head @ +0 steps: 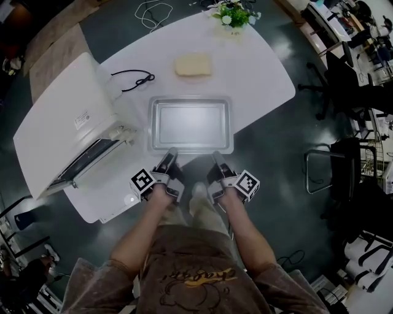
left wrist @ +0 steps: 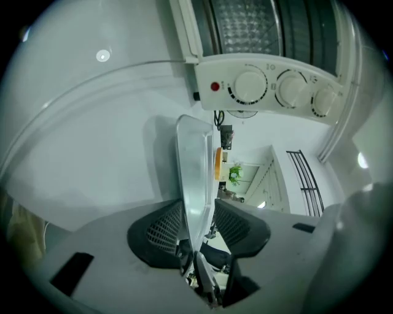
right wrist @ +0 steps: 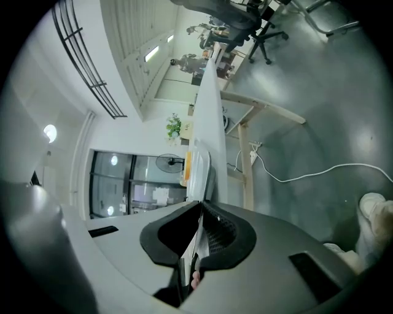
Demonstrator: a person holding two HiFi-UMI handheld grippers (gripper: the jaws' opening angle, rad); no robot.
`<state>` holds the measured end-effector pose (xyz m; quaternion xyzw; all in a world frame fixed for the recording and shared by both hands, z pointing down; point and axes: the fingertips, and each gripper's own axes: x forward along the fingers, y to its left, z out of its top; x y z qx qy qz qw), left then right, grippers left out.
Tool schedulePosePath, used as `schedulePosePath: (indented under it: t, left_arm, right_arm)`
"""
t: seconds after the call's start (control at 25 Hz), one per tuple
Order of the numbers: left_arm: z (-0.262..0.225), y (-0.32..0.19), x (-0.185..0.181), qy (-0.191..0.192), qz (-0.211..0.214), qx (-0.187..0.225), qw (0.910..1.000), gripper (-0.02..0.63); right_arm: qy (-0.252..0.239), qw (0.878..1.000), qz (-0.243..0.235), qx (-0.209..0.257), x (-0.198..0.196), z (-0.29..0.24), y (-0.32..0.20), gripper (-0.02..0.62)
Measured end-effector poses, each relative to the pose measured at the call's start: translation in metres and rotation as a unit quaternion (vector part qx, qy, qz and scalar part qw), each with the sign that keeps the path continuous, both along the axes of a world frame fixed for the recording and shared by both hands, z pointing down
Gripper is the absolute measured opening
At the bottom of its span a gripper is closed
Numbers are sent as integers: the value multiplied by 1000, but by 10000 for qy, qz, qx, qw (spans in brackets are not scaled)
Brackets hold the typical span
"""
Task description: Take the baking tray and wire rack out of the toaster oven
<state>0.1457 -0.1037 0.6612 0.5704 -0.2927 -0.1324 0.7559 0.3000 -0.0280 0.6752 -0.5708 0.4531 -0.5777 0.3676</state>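
Observation:
The metal baking tray point(head: 190, 122) lies flat on the white table point(head: 258, 73), to the right of the white toaster oven point(head: 67, 129), whose door hangs open. Both grippers are at the tray's near rim. My left gripper point(head: 169, 154) has the rim between its jaws; in the left gripper view the tray point(left wrist: 195, 165) rests against one pad and a gap shows at the other, so this gripper point(left wrist: 198, 211) is open. My right gripper point(head: 217, 157) is shut on the rim point(right wrist: 199, 165), its pads point(right wrist: 212, 233) pressed together on it. A grid pattern point(left wrist: 245, 24) shows inside the oven.
A pale yellow slab point(head: 193, 64) lies on the table beyond the tray. A black cable point(head: 132, 80) loops beside the oven and a small plant point(head: 233, 15) stands at the far edge. Office chairs point(head: 344, 80) stand off to the right.

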Motion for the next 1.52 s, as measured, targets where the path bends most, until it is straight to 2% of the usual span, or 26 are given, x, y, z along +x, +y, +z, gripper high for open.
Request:
schedulePosePath:
  t: [0.16,0.28,0.48,0.6,0.72,0.84,0.92,1.04,1.24,1.4,1.52]
  left_arm:
    - [-11,22,7,150,140,44,9998,143]
    - [-17,30,5,141,167,131,9997,143]
    - [-28,28,-6,95,37,296,9995,143]
    - [-38,26,-19,119,-101,373,9992,141]
    - [-53,21,-34,120,-290,533,9981,142]
    - [-74,13,-51,124,-518,834,9951,142]
    - [-90,7,-63,123,-651,1076,9920,142]
    - [-116,2,-85,114,-842,1429,9861,143]
    - [-144,-6,-127,127,-1553,1916,9690,143]
    - [-156,-5,-166,44,-2041,2071,9568,143]
    - [-160,2,-201,-95,-2375,2116,9480,143]
  right_arm:
    - [-63,10000,-50,-6,-2,6,-3,17]
    - [63,9998,-191,-80,-3,8,-3,18]
    - [286,9978,-573,-171,-8,6,4,18]
    - [285,9972,-637,-268,-9,6,15,20]
    - [198,9975,-669,-64,-11,-8,18,23]
    - [361,9964,-745,199,-17,-36,14,28]
    - [582,9938,-894,319,-26,-56,7,31]
    - [687,9863,-1283,779,-55,-90,-11,61]
    - [847,9681,-1992,1259,-115,-124,-44,89]
    - [812,9588,-2421,1248,-159,-130,-59,124]
    - [770,9451,-2815,1472,-195,-140,-68,140]
